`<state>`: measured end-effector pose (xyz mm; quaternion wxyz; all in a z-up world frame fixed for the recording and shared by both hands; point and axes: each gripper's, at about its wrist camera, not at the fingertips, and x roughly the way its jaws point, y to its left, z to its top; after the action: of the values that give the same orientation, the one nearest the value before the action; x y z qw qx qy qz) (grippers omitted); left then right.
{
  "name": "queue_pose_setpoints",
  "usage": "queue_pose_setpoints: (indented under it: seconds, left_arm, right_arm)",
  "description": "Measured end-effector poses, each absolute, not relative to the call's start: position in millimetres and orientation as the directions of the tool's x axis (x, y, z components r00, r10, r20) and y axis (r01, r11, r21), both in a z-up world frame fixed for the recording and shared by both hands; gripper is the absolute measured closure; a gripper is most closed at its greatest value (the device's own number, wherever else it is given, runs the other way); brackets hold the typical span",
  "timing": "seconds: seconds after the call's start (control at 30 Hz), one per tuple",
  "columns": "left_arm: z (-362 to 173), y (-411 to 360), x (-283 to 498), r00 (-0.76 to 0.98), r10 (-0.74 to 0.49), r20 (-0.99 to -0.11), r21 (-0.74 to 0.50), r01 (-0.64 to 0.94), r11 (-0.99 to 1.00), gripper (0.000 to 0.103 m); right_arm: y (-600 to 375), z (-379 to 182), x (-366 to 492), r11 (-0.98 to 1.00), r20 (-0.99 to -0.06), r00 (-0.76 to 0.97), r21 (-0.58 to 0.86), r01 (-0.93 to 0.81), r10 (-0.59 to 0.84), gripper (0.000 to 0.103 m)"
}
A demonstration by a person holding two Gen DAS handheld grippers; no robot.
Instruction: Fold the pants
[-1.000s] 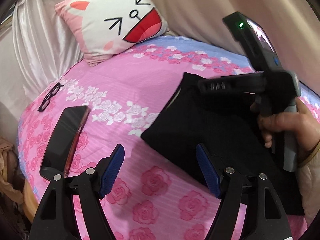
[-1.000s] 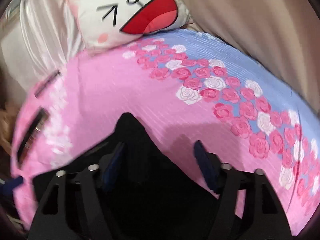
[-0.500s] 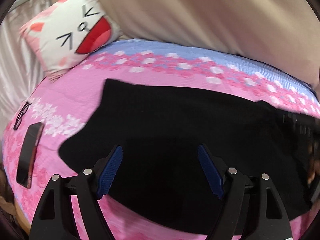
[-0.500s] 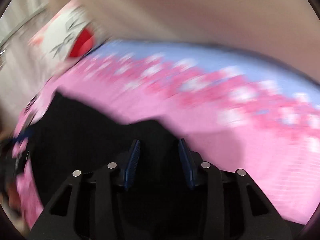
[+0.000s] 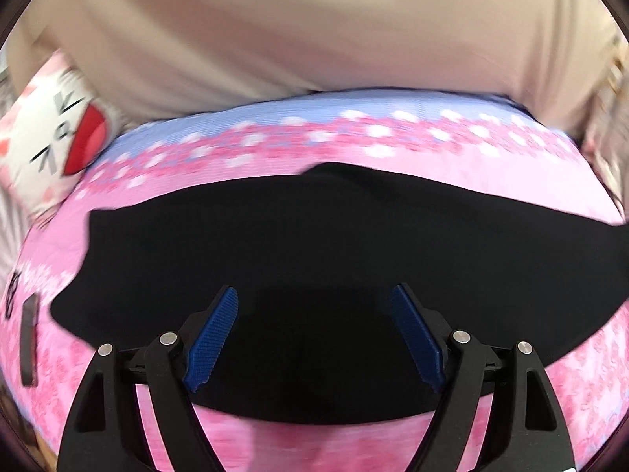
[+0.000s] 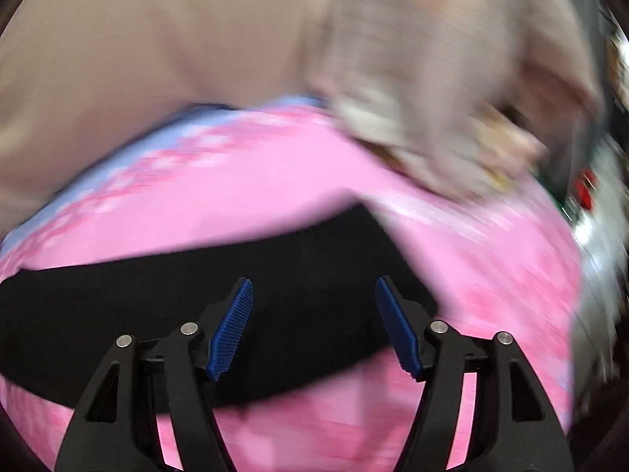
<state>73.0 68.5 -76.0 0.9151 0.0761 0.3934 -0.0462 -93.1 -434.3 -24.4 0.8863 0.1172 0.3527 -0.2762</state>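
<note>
Black pants [image 5: 314, 244] lie spread in a long band across the pink rose-patterned bed cover [image 5: 452, 157]. My left gripper [image 5: 314, 306] hovers over their near middle, its jaws still opening, blue pads wide apart with only the flat cloth beneath them. In the right wrist view the pants [image 6: 157, 303] run from the left edge to a corner at centre right. My right gripper [image 6: 312, 303] hangs over that end, its jaws opening, nothing pinched between the pads. The right view is blurred by motion.
A cartoon-face pillow [image 5: 51, 137] leans at the bed's left end, with a dark phone [image 5: 29, 338] near the left edge. A beige curtain [image 5: 314, 31] hangs behind the bed. Blurred pale bedding [image 6: 432, 118] is piled at the right end.
Both views have swung to the right along the bed. The pants now lie stretched out long instead of bunched. The right gripper's pads narrowed, then spread again.
</note>
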Motion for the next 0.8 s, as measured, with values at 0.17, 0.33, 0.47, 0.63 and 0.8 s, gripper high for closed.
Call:
queue_pose_setpoints:
  seconds: [0.17, 0.33, 0.47, 0.63, 0.8]
  left_arm:
    - [-84.7, 1.6, 72.7, 0.660, -0.083, -0.747, 0.112, 0.247, 0.962, 0.025]
    - [-88.5, -37.1, 68.2, 0.650, -0.087, -0.755, 0.152, 0.302, 0.941, 0.025]
    - [-92.0, -44.7, 70.0, 0.641, -0.070, -0.764, 0.160, 0.294, 0.942, 0.025]
    - [-91.6, -36.4, 70.9, 0.635, -0.069, -0.770, 0.142, 0.275, 0.951, 0.025]
    - [-86.4, -4.8, 71.6, 0.650, -0.070, -0.757, 0.105, 0.227, 0.968, 0.024]
  right_arm:
    - [-490.9, -47.9, -123.8, 0.794, -0.744, 0.602, 0.163, 0.586, -0.291, 0.038]
    - [-484.8, -51.3, -109.7, 0.826, -0.735, 0.611, 0.127, 0.549, -0.294, 0.027]
    - [-486.4, -50.2, -99.1, 0.832, -0.724, 0.628, 0.137, 0.538, -0.287, 0.066]
    - [-492.7, -51.0, -94.0, 0.817, -0.706, 0.682, 0.272, 0.507, -0.188, 0.083]
    - [-451.2, -11.8, -78.9, 0.846, -0.639, 0.756, 0.319, 0.427, -0.141, 0.084]
